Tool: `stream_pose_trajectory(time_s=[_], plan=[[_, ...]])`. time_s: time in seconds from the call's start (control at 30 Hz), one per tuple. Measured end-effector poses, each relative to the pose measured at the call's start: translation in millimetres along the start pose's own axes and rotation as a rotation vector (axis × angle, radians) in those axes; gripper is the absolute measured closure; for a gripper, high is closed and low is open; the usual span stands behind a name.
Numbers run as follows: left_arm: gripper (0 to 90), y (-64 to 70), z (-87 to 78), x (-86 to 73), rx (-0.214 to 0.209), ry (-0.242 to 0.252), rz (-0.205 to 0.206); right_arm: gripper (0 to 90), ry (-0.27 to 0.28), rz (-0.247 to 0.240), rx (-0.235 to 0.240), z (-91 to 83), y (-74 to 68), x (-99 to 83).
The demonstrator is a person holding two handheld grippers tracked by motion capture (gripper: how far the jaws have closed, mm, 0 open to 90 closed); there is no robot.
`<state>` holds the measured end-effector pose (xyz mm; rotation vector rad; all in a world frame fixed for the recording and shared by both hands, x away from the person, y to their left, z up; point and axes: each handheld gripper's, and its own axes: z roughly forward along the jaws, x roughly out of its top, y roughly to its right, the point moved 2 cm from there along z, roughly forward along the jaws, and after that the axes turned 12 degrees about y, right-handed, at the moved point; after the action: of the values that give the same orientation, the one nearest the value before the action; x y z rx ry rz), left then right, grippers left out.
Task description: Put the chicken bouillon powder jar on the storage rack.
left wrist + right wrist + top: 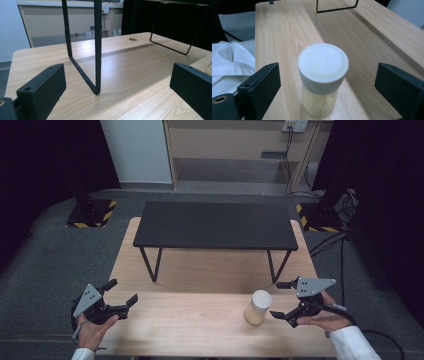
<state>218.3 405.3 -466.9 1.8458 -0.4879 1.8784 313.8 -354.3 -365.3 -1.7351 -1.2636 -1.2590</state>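
At about 5 o'clock on the wooden table (200, 320), the right gripper (281, 300) is spread wide beside the white-lidded jar (258, 307). The jar is tall and could tip if one jaw bumps it first. The left gripper (121, 292) at 7 o'clock is spread and empty.

Grey carpet floor (55, 255), wooden shelving (235, 150)

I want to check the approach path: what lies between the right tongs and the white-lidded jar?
Nothing: in the right gripper view the jar stands between the open jaws of the right tongs, with only bare wooden table in the gaps.

No readable text, label or number appears anywhere.
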Motion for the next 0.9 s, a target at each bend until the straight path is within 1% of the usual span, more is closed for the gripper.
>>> stream_pose_trajectory(time_s=[0.1,0.13,0.17,0.23,0.27,0.33,0.43,0.5,0.53,0.6,0.7,0.8,0.83,0.9], plan=[[0.0,0.0,-0.1,0.4,-0.001,0.000,0.002,7.8,-0.002,-0.001,0.009,9.9,0.6,-2.1],[0.0,0.0,-0.1,0.4,-0.001,0.000,0.002,7.8,-0.002,-0.001,0.009,9.9,0.6,-2.1],[0.0,0.1,-0.1,0.5,-0.001,-0.001,0.003,9.9,-0.016,0.003,0.025,17.3,1.5,-2.3],[0.0,0.4,0.1,0.6,-0.004,-0.002,0.004,10.6,-0.039,-0.004,0.027,24.0,1.1,-1.6],[0.0,0.4,0.1,0.6,-0.004,-0.002,0.004,11.8,-0.049,-0.002,0.031,28.1,1.5,-1.5],[0.0,0.6,0.0,0.9,-0.004,-0.002,0.006,14.7,-0.052,-0.004,0.038,33.1,2.2,-2.3],[0.0,0.5,-0.1,0.9,-0.003,-0.002,0.006,20.2,-0.044,-0.005,0.037,37.7,2.8,-3.6],[0.0,0.4,-0.4,0.8,-0.004,0.001,0.006,23.9,-0.057,-0.011,0.043,41.6,3.3,-3.1],[0.0,0.4,-0.5,0.8,-0.003,0.001,0.006,26.2,-0.061,-0.014,0.045,42.9,3.6,-3.2],[0.0,0.4,-0.6,0.8,-0.003,0.002,0.006,31.7,-0.061,-0.023,0.034,43.5,2.2,-3.6],[0.0,0.5,-0.4,0.9,-0.003,0.000,0.007,32.7,-0.052,-0.009,0.028,42.7,3.5,-5.1],[0.0,0.6,-0.4,0.8,-0.003,0.002,0.007,32.9,-0.050,-0.018,0.023,43.1,1.3,-5.2],[0.0,0.4,-0.3,0.8,-0.003,0.000,0.006,33.0,-0.045,-0.008,0.017,42.8,0.8,-6.1],[0.0,0.5,-0.3,0.9,-0.003,0.000,0.007,33.0,-0.043,-0.008,0.014,42.7,0.4,-6.6]])
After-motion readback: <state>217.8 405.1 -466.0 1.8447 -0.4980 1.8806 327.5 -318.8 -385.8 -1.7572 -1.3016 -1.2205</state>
